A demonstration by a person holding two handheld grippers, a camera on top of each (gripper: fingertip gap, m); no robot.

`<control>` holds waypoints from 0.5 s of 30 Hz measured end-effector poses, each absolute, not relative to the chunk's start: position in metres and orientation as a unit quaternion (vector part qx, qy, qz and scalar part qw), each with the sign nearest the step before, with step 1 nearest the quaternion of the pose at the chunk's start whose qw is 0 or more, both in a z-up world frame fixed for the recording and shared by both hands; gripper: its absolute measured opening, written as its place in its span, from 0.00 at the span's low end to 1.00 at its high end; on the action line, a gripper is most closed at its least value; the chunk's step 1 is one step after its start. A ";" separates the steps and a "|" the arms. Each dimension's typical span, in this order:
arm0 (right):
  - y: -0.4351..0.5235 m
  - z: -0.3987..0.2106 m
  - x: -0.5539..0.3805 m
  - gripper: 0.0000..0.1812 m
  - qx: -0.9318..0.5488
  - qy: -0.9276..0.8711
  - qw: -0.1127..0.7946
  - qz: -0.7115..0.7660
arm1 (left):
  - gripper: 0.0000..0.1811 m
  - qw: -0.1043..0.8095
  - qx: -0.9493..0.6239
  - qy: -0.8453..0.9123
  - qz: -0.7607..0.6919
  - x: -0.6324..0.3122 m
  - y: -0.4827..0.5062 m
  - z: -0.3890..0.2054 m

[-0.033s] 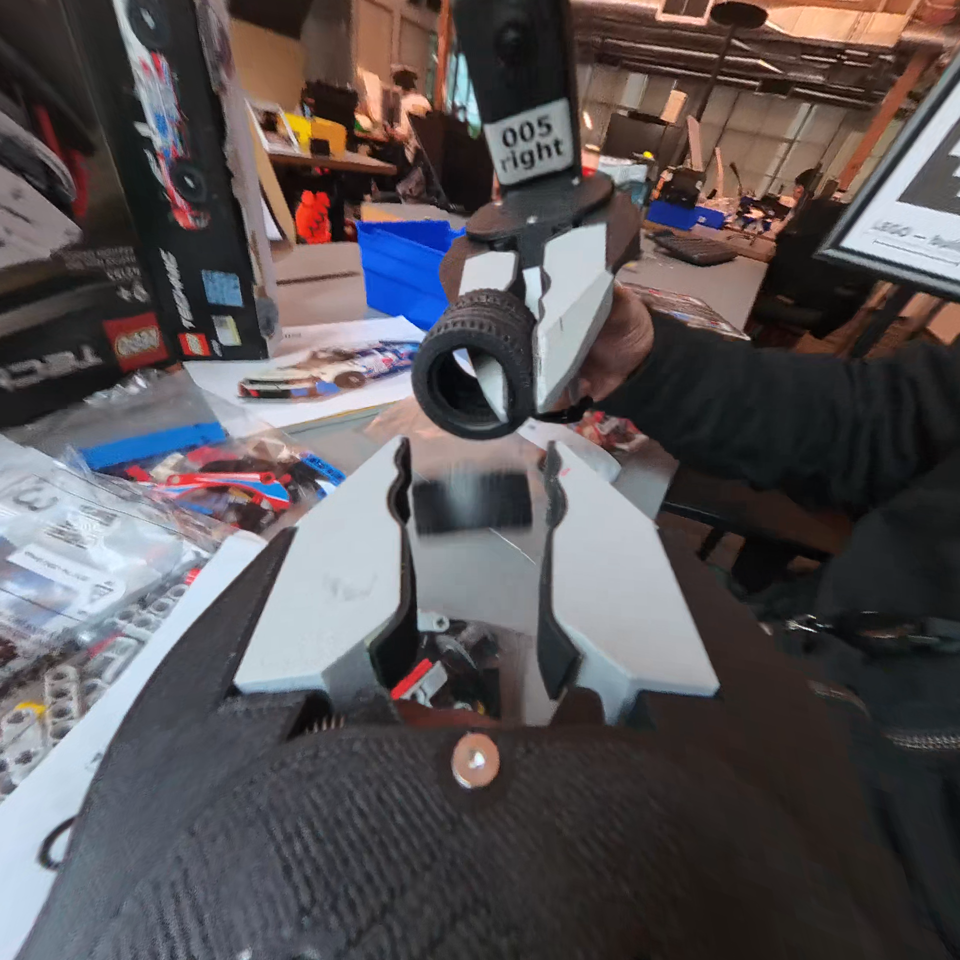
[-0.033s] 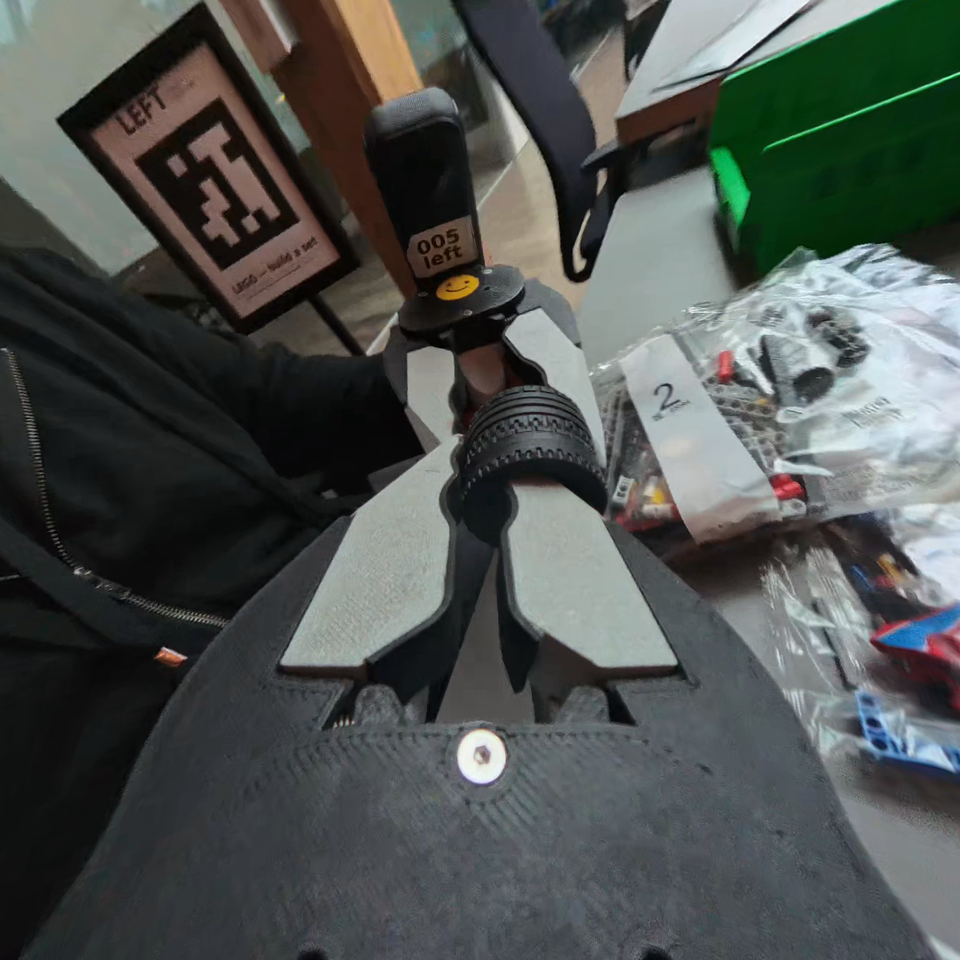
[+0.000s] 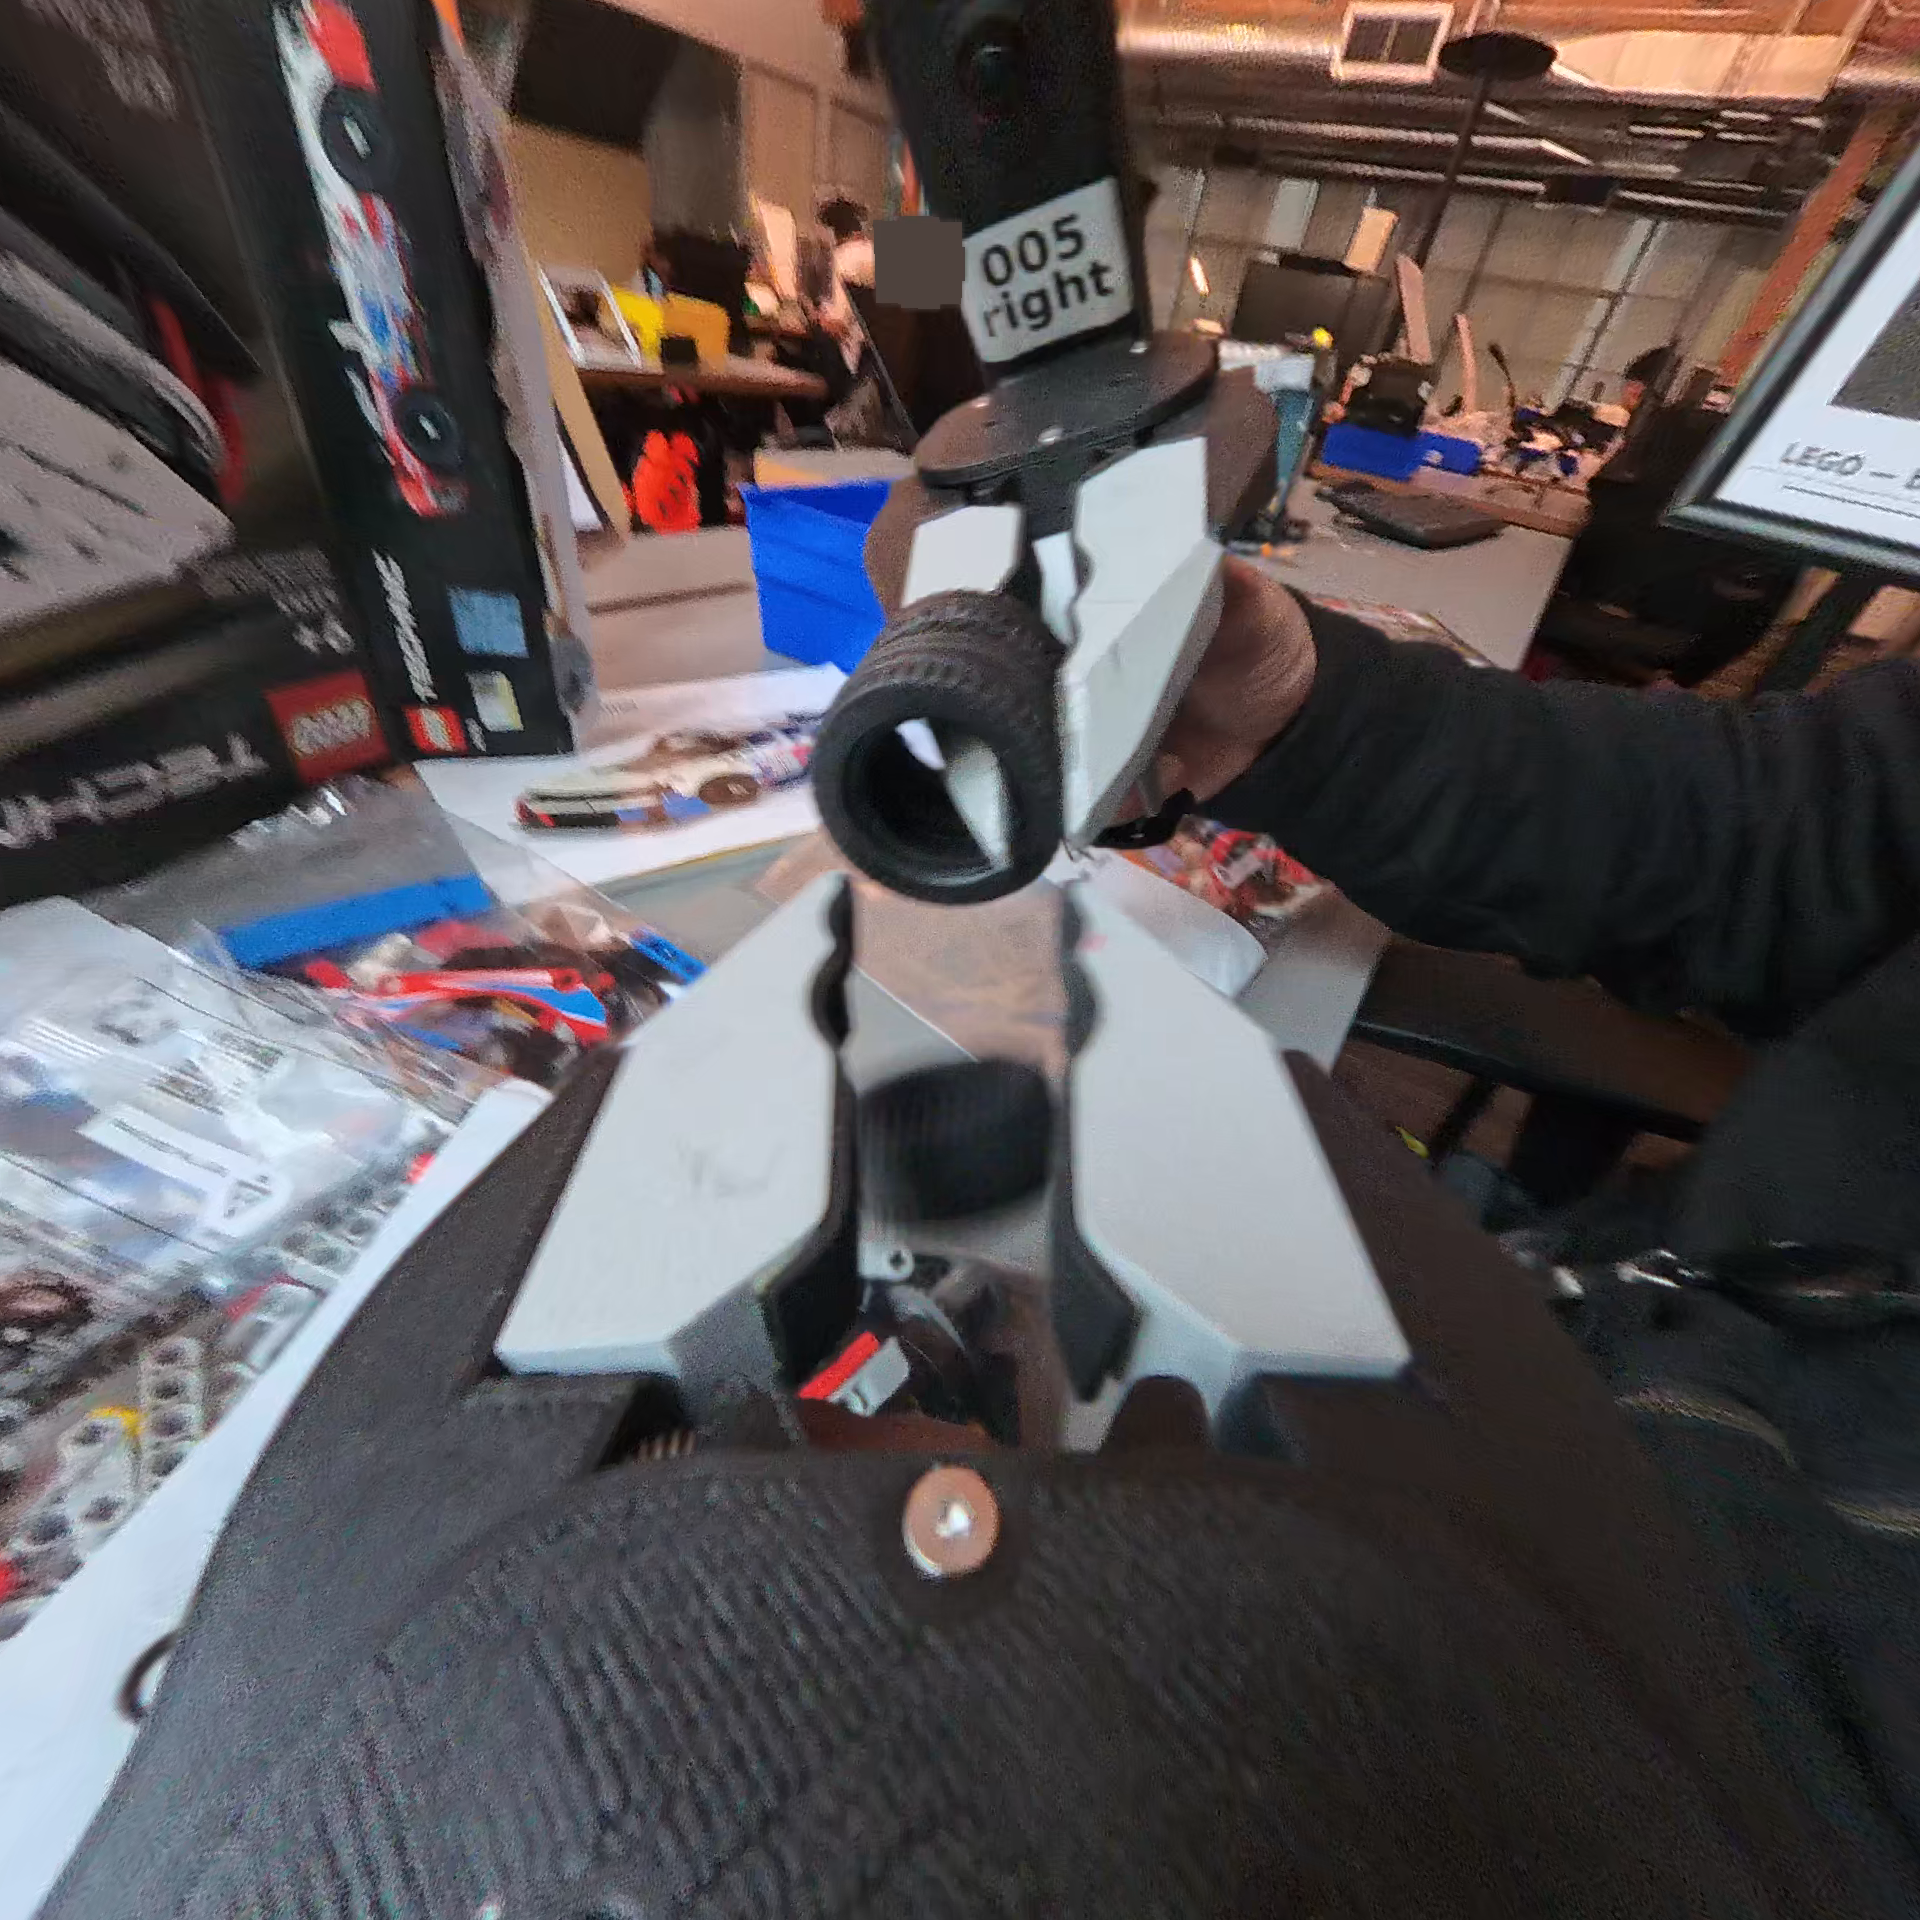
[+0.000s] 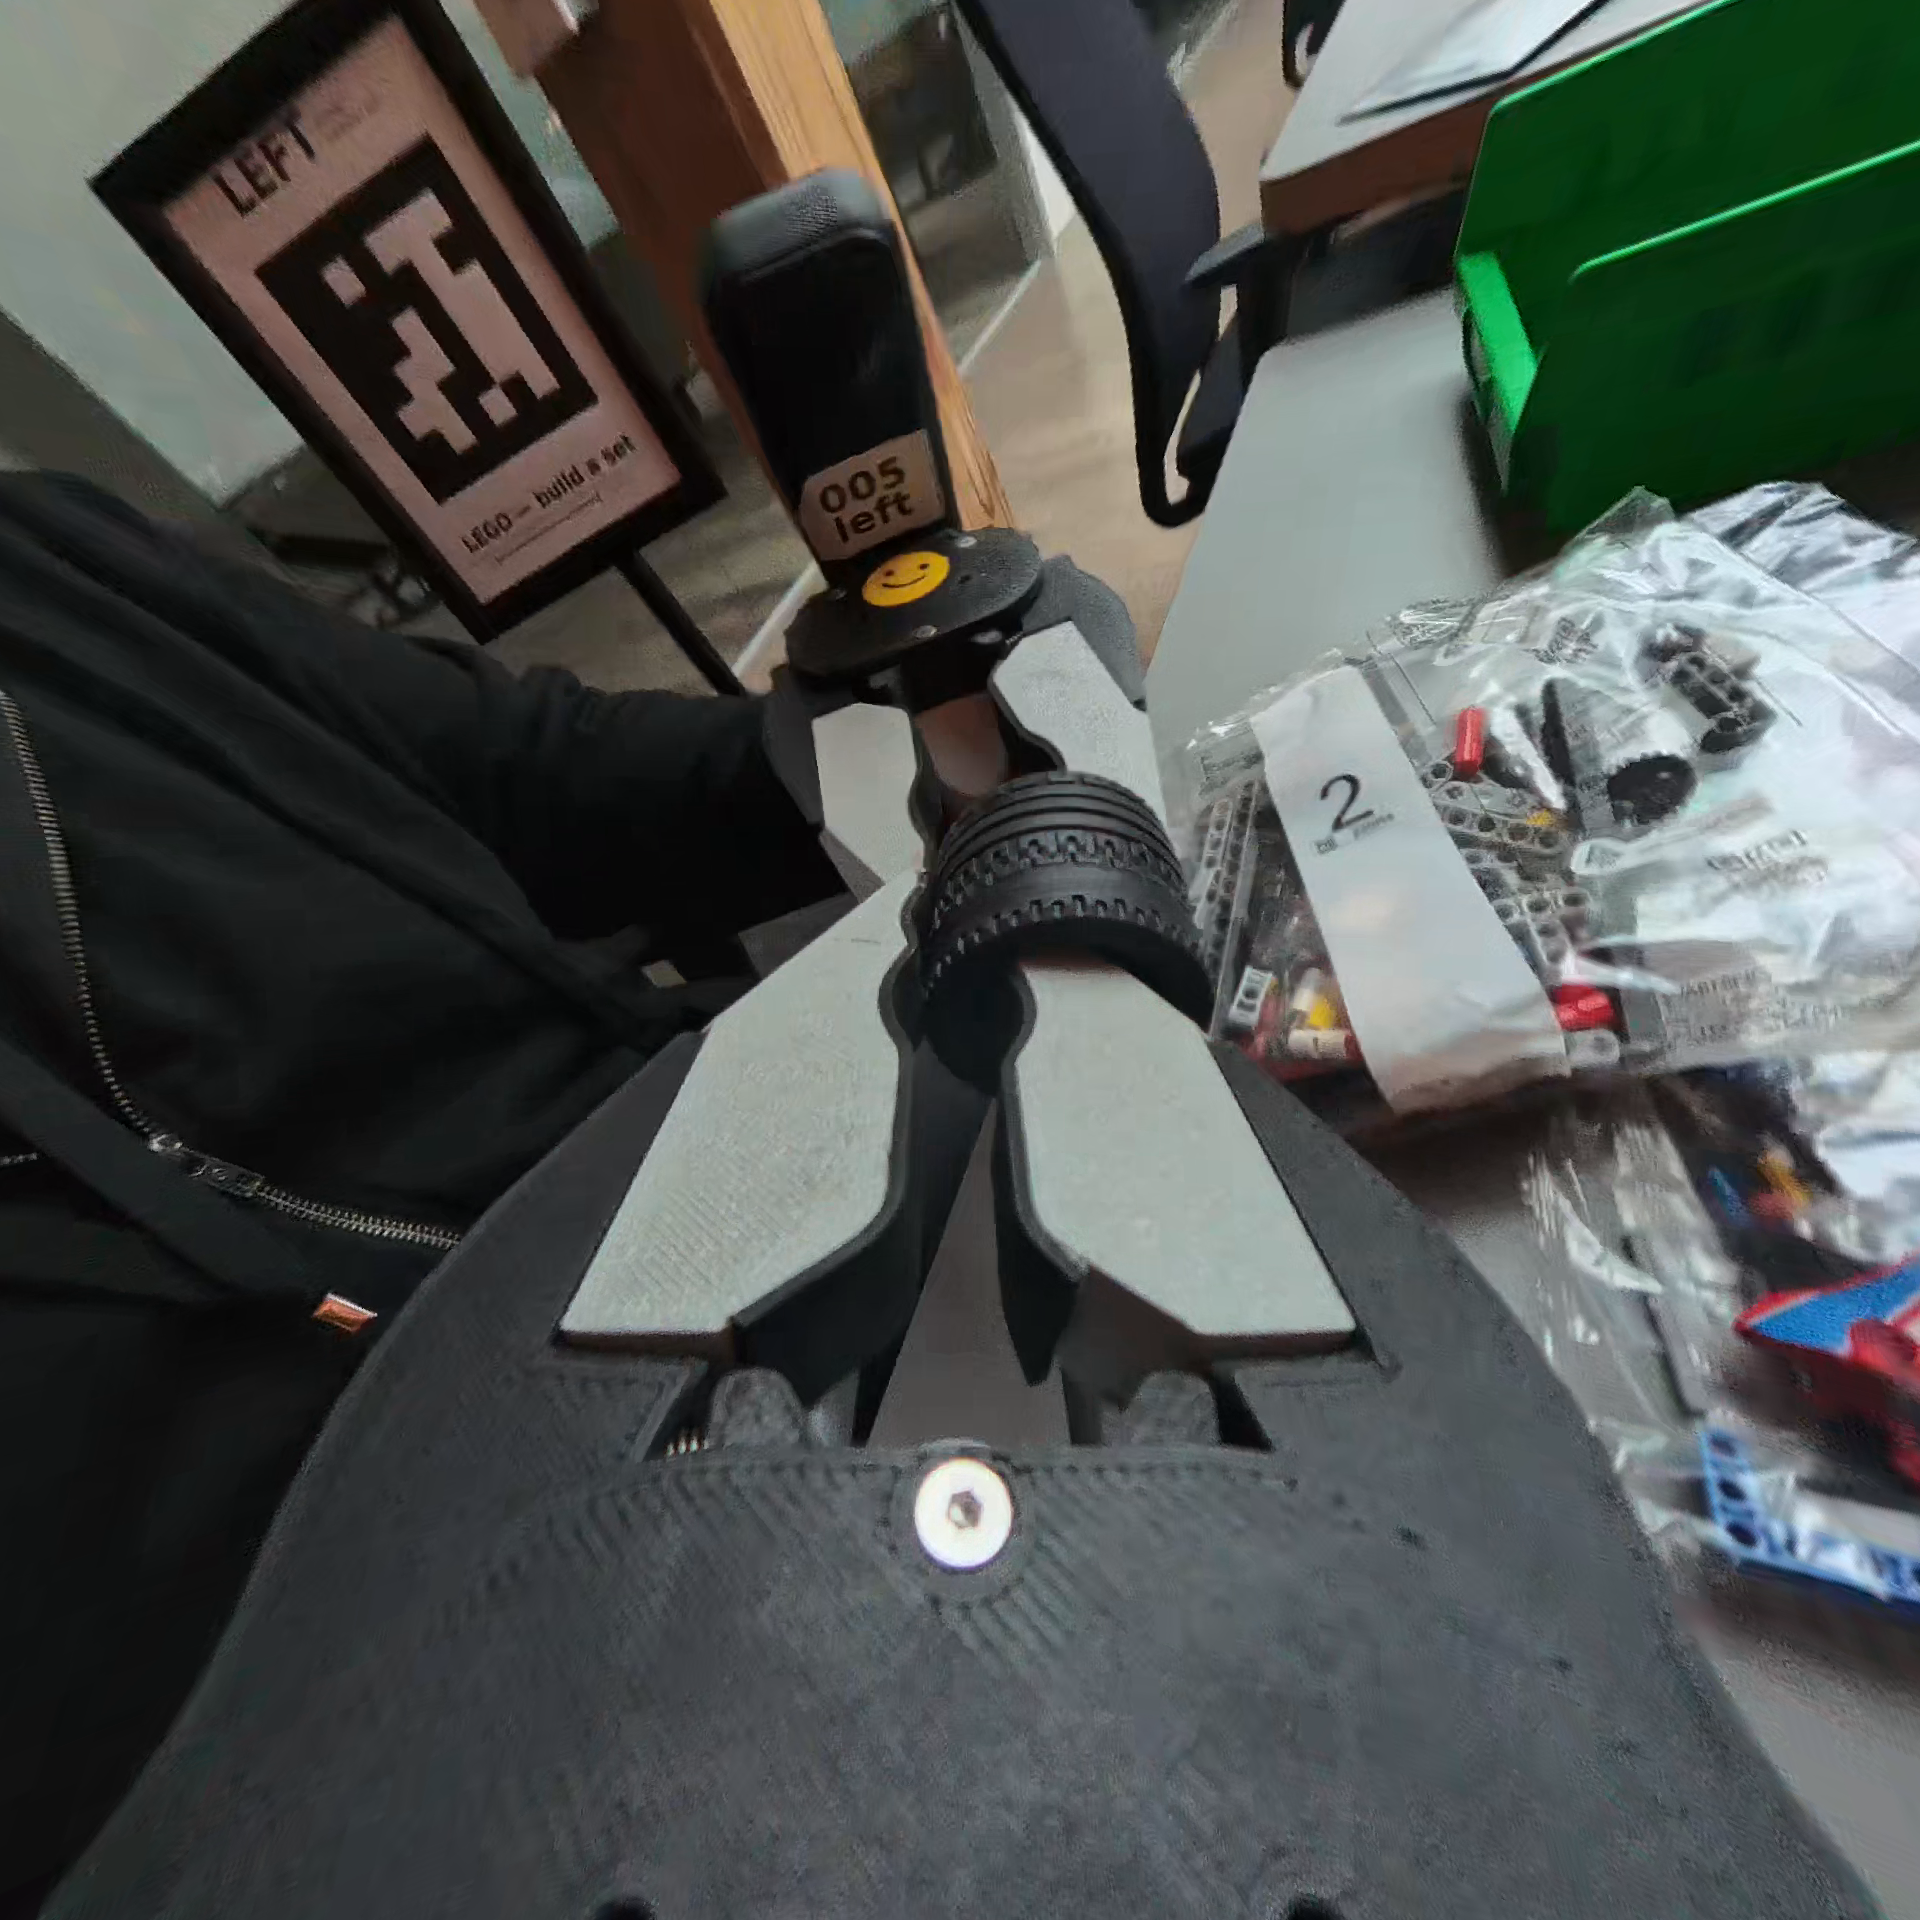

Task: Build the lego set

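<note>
Now, progress: barely begun; your part bags (image 4: 1558, 831) beside the tyre (image 4: 1060, 883) lie sealed.
Right gripper (image 4: 961, 997): clamped on tyre.
Left gripper (image 3: 956, 925): jaws apart, empty.

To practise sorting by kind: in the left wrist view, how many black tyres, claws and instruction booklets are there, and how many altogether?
Black tyres: 2, the held tyre and the blurred tyre lower down
Claws: 2, the right claw and the left claw
Instruction booklet: 1
Total: 5
</note>
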State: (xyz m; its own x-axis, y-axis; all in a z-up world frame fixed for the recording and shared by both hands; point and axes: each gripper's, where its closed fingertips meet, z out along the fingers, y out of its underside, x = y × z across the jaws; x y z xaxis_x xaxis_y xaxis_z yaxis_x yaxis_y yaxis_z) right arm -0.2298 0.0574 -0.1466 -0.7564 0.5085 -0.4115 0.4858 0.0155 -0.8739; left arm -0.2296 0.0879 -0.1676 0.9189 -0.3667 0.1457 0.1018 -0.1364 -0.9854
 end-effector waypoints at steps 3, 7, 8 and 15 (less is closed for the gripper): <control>0.052 -0.148 -0.257 0.02 -0.348 -0.746 0.037 0.567 | 0.13 0.682 -0.725 0.071 -0.064 -0.260 0.089 -0.167; 0.078 -0.180 -0.294 0.03 -0.398 -0.768 0.092 0.493 | 0.03 0.659 -0.750 0.037 -0.049 -0.299 0.101 -0.196; 0.084 -0.184 -0.298 0.03 -0.408 -0.763 0.107 0.491 | 0.02 0.662 -0.747 0.029 -0.057 -0.303 0.103 -0.196; 0.095 -0.195 -0.296 0.03 -0.426 -0.729 0.107 0.525 | 0.00 0.665 -0.742 0.046 -0.069 -0.298 0.107 -0.195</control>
State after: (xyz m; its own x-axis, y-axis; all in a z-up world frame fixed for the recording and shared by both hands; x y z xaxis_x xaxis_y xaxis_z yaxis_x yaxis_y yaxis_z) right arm -0.2958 0.0955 -0.1953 -0.6135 0.7339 -0.2916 0.5093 0.0856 -0.8563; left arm -0.2982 0.1073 -0.1948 0.9863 -0.1596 0.0415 0.0238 -0.1114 -0.9935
